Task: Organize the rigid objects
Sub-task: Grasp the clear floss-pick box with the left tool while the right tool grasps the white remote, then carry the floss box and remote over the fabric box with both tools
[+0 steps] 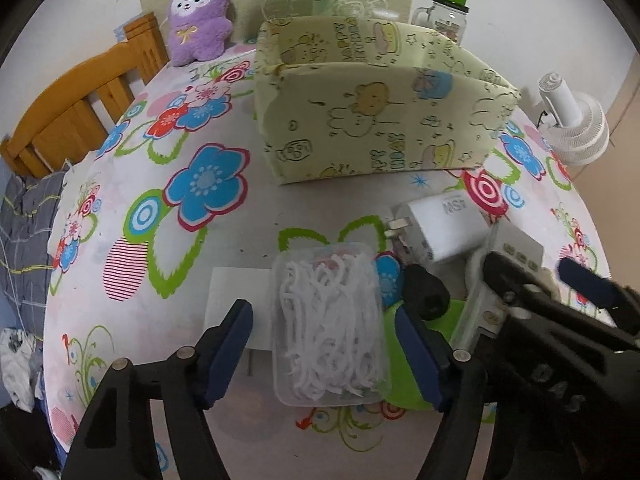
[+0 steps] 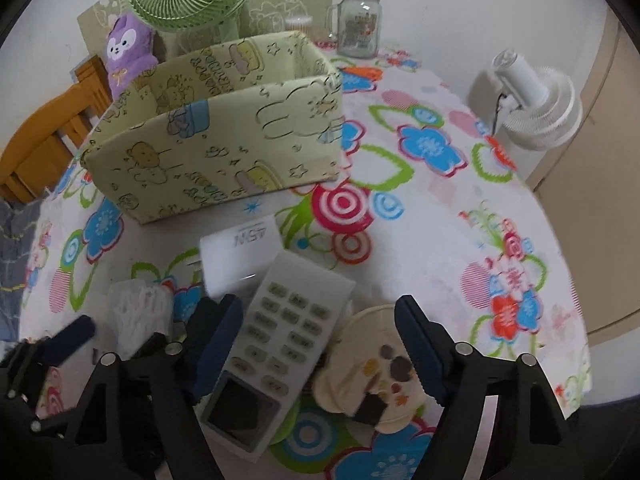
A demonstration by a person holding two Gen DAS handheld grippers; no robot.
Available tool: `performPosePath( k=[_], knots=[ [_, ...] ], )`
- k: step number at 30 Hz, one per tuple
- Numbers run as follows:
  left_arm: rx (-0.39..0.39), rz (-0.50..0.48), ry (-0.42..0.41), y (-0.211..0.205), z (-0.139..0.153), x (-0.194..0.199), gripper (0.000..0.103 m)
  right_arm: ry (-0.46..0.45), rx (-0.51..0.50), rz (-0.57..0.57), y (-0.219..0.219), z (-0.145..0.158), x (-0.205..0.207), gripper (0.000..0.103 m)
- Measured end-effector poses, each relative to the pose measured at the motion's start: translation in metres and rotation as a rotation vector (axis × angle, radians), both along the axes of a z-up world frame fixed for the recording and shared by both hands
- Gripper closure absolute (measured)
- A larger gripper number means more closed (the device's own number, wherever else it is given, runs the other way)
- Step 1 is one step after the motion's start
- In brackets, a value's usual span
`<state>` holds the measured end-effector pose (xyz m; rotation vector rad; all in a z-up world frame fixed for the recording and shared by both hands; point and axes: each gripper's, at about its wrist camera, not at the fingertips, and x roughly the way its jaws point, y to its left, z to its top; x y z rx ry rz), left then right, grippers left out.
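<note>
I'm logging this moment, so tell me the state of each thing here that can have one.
Left gripper: open, straddling the clear box.
Right gripper: open, around the remote.
Clear box: lid on, flat on the table.
Remote: screen dark.
Storage bin: open-topped, upright.
Jar: lid on.

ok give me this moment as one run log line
left gripper: open, straddling clear plastic floss-pick box | right gripper: open over white remote control

A counter under a flower-printed cloth point(image 1: 224, 248) carries a pale-green cartoon-printed box point(image 1: 372, 128), white charger block point(image 2: 240, 256), white remote control point(image 2: 276, 344), clear plastic box of white picks point(image 1: 330, 328), glass jar with green lid point(image 2: 360, 20) and purple plush toy point(image 1: 198, 16).
</note>
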<state>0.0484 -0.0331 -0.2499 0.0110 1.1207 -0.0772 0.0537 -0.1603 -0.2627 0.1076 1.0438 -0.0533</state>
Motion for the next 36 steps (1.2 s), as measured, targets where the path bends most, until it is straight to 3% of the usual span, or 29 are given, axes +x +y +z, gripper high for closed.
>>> performPosePath(
  k=[5,10,20,36],
  knots=[
    [-0.016,-0.006,0.025,-0.008,-0.002,-0.005,0.031,0.018,-0.002,0.008,0.009,-0.007,0.005,0.033],
    [-0.084,0.055,0.107,0.0,-0.016,-0.002,0.037,-0.018,-0.016,0.018,0.012,-0.003,0.007,0.05],
    [-0.08,0.058,0.084,-0.003,-0.015,0.011,0.042,-0.032,-0.011,0.029,0.012,0.001,0.017,0.053],
    [-0.033,0.032,-0.055,-0.012,0.034,0.024,0.043,-0.113,0.006,0.009,0.006,0.041,0.026,0.055]
  ],
)
